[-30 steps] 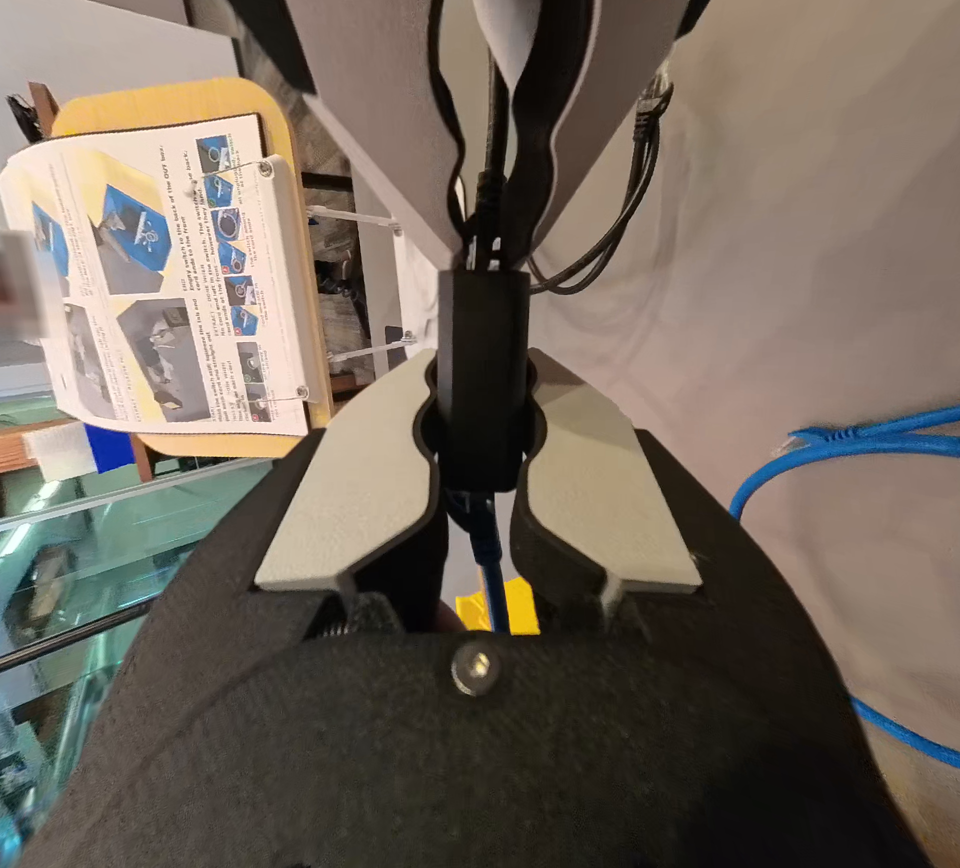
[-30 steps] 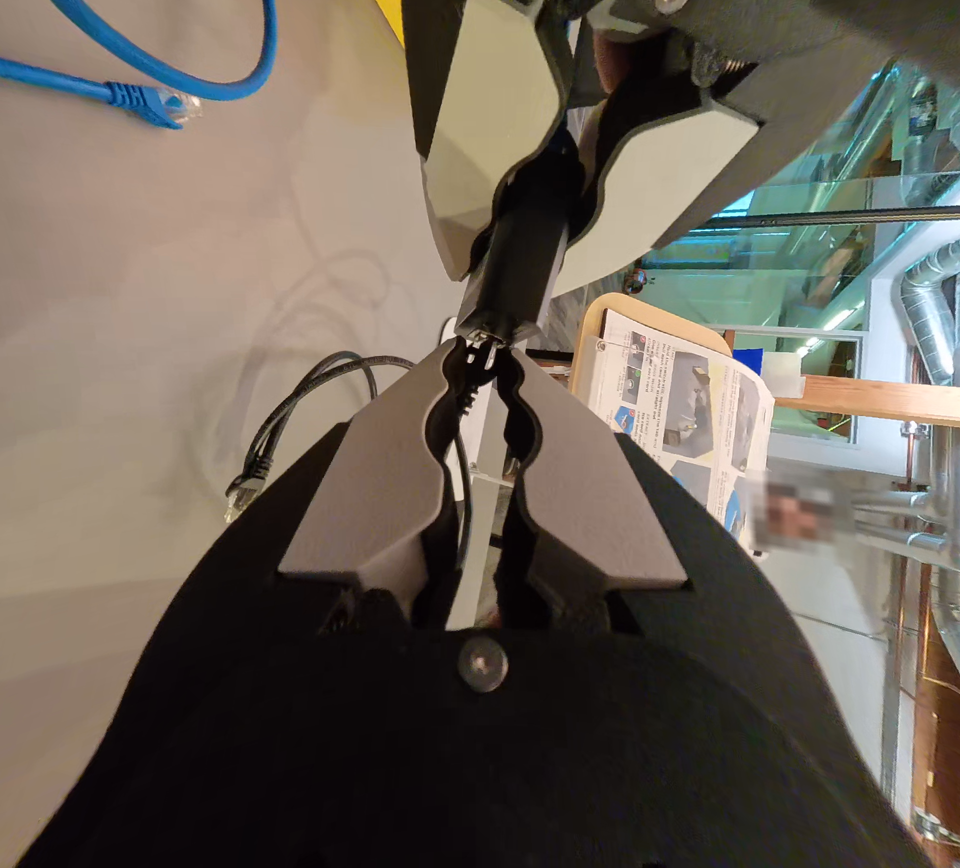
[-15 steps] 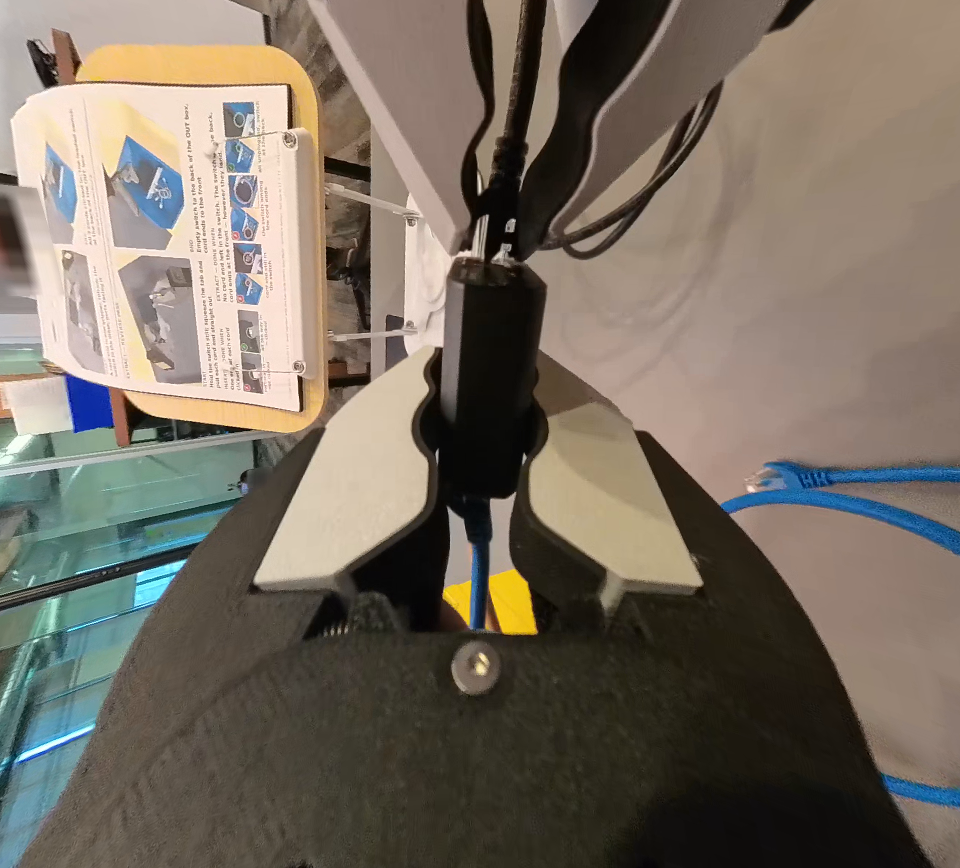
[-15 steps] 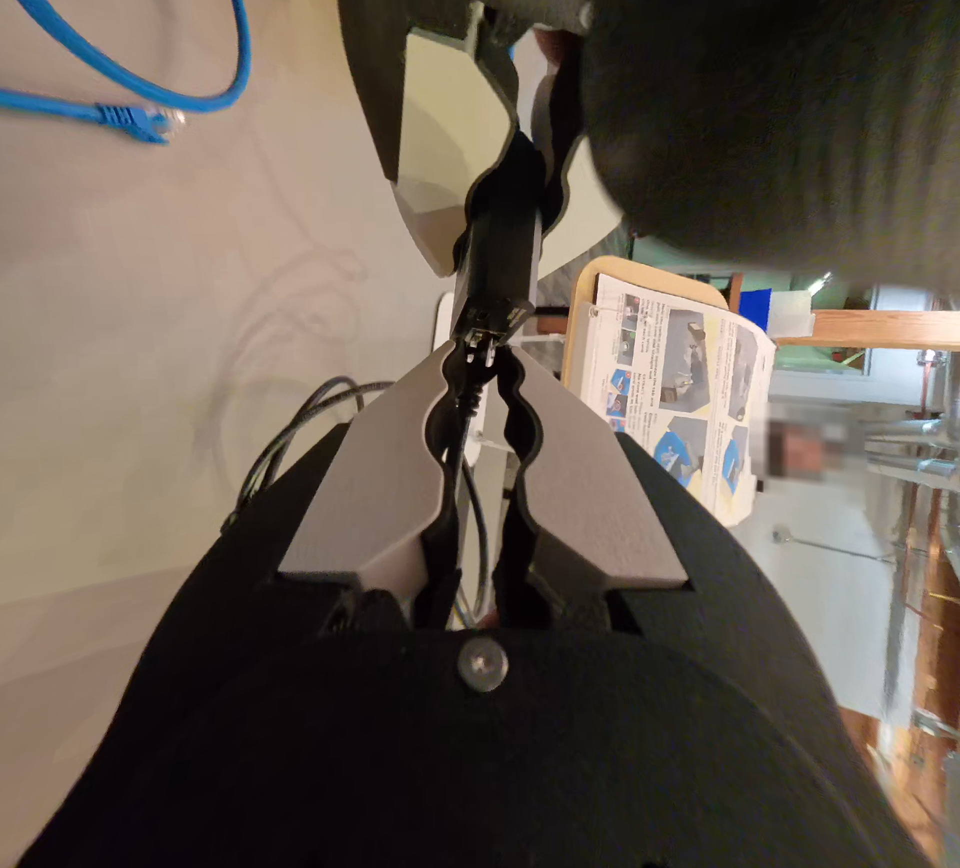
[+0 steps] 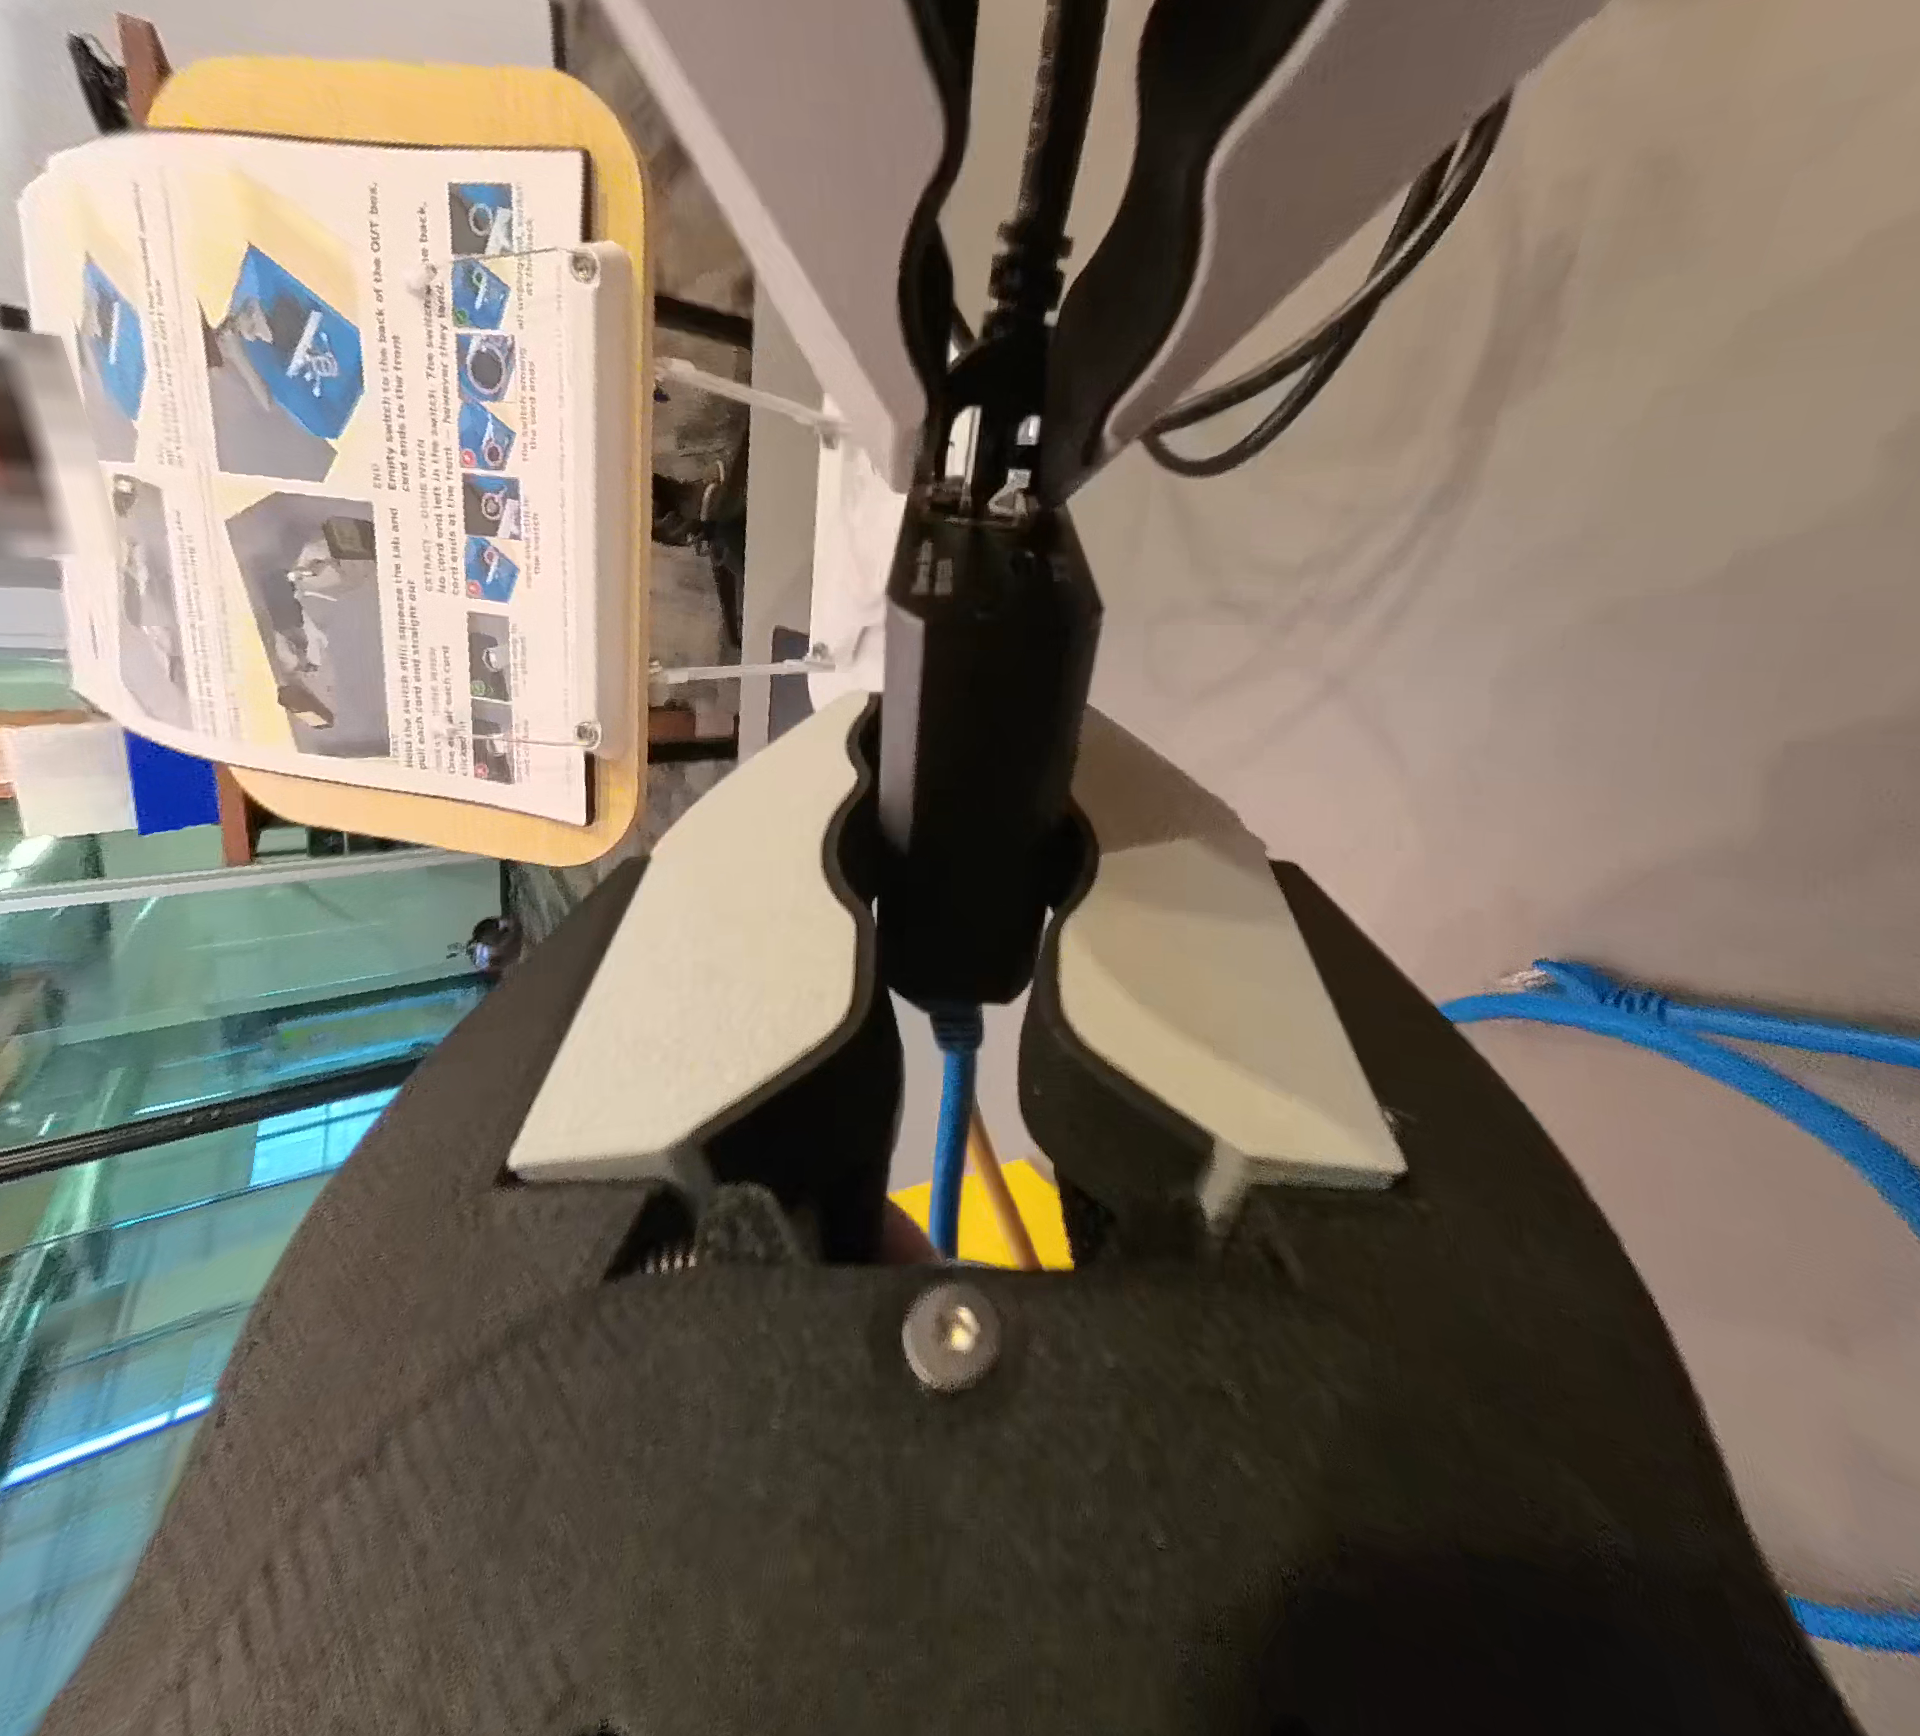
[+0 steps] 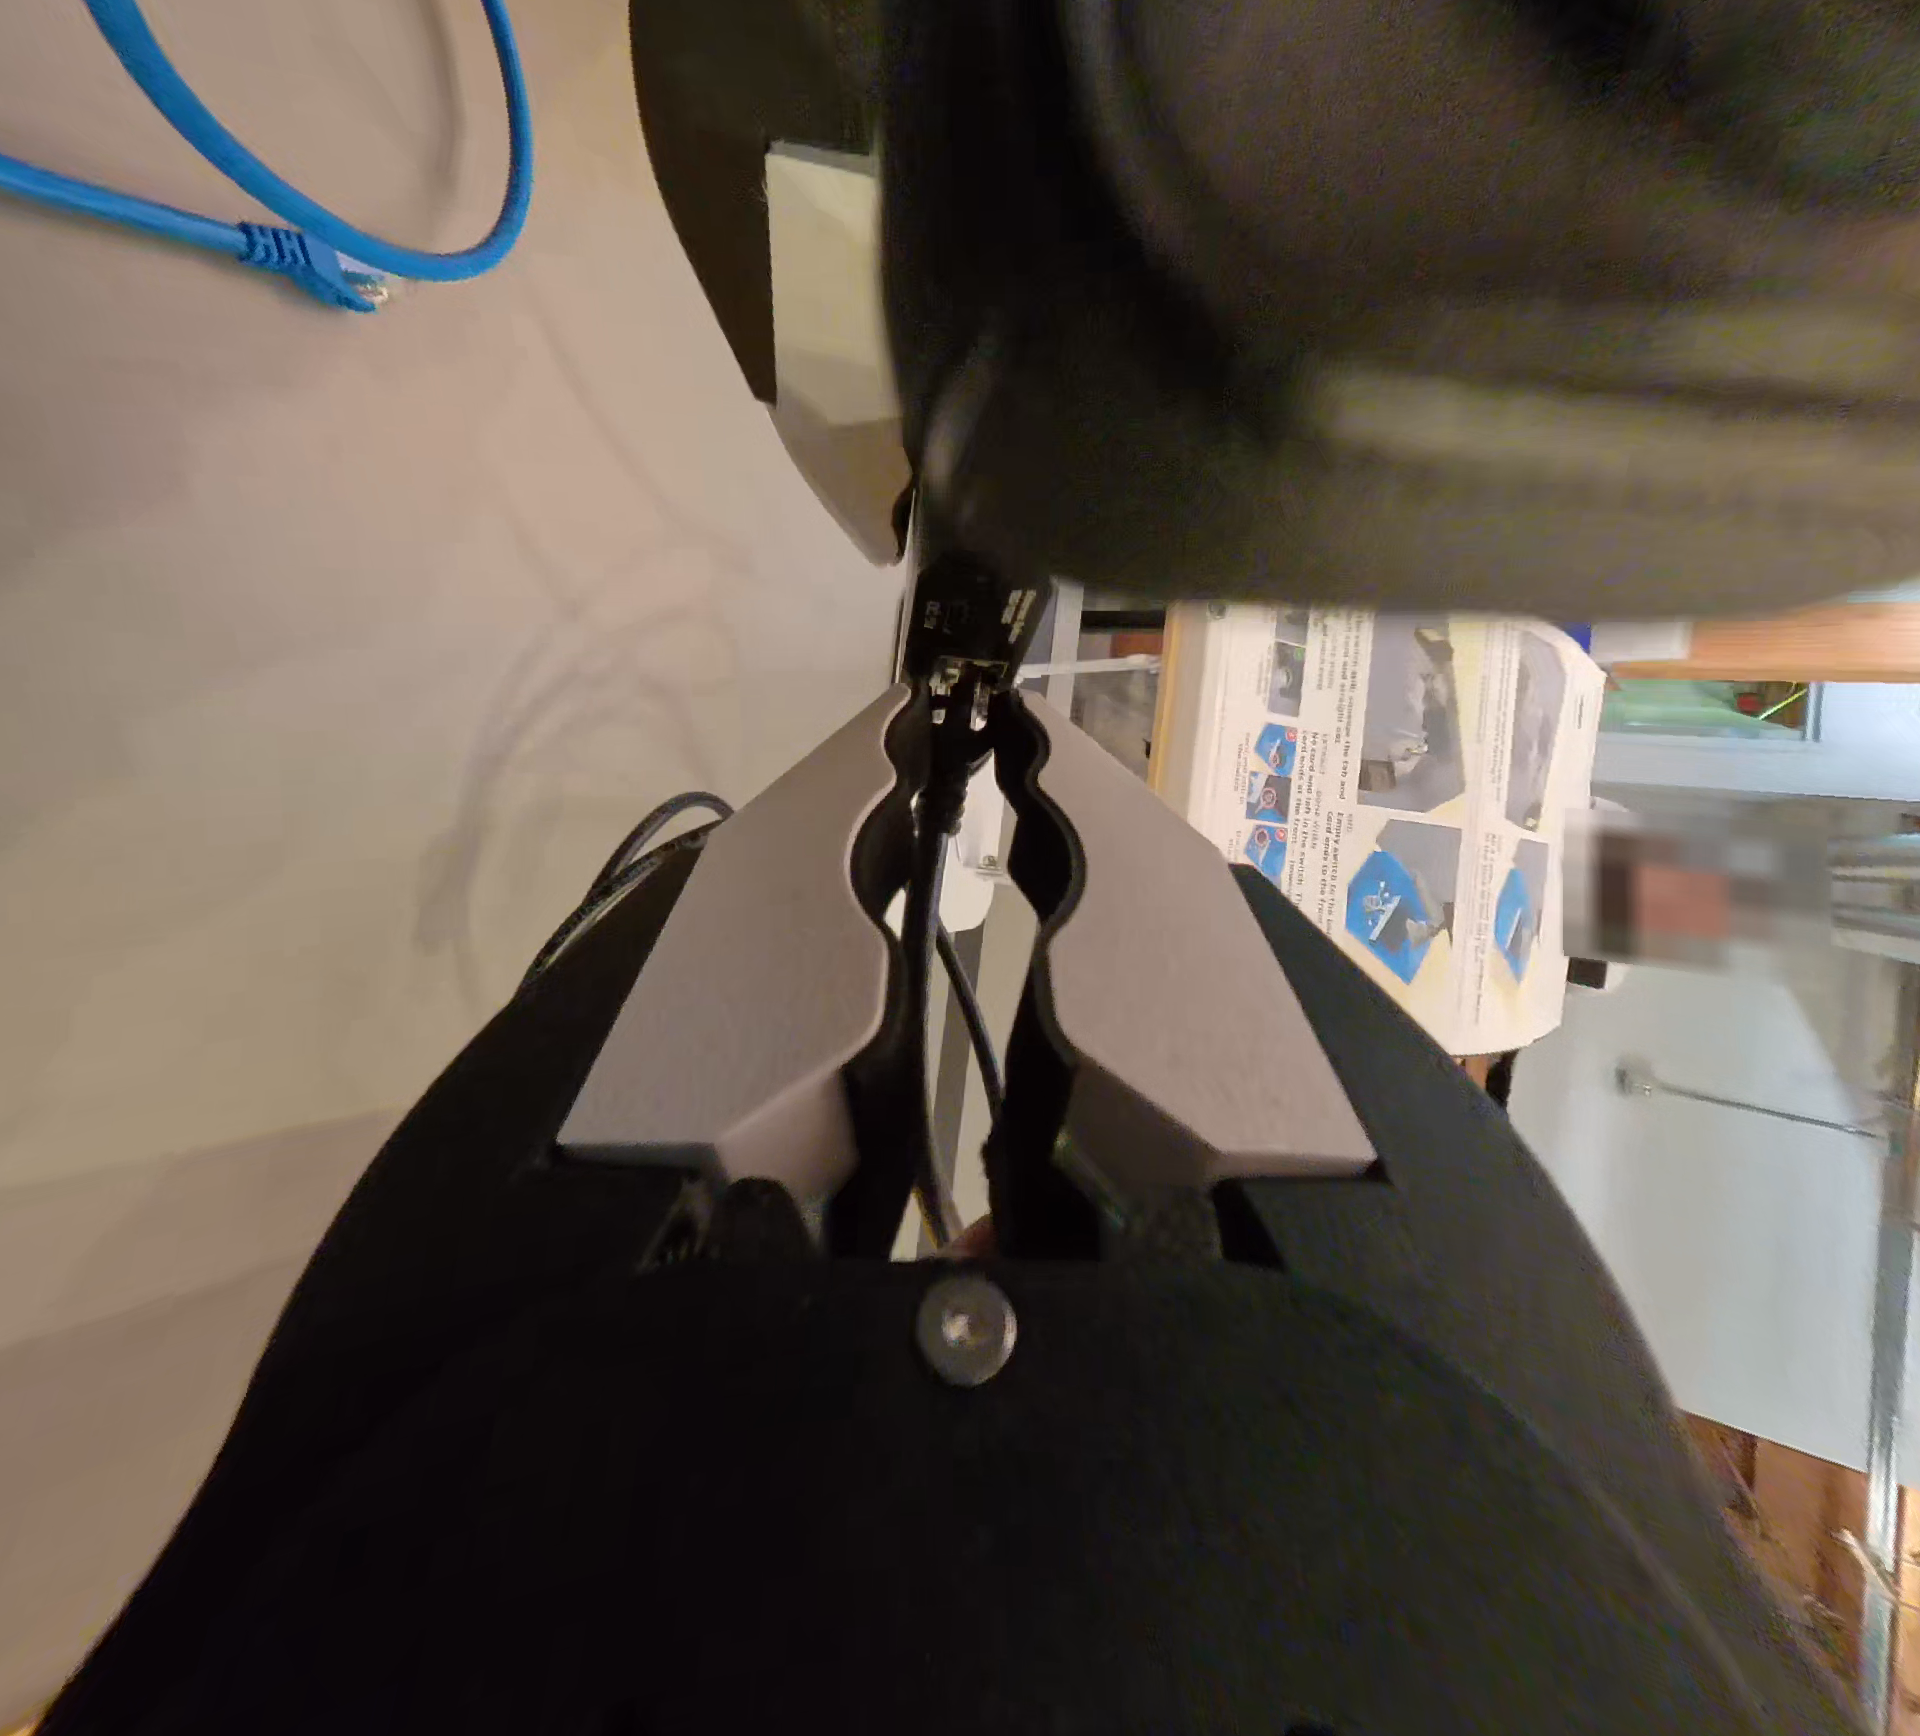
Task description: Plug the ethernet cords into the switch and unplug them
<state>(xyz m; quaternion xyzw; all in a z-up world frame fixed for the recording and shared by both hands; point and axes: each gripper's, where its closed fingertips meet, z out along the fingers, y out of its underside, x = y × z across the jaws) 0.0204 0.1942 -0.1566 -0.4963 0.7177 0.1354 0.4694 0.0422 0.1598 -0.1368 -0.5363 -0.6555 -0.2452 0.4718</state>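
Switch (image 5: 982,751) sits lengthwise in left gripper (image 5: 966,813) jaws, ports facing forward; right gripper (image 6: 951,751) jaws pinch black cord (image 6: 935,845).

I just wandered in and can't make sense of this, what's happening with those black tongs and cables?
A person holds a pair of tongs in each hand. The left tongs are shut on a small black switch, which has a blue cord plugged into its near end. The right tongs grip a black cord by its plug, right at the switch's ports; whether it is seated is unclear. Another blue cord lies loose on the grey table.
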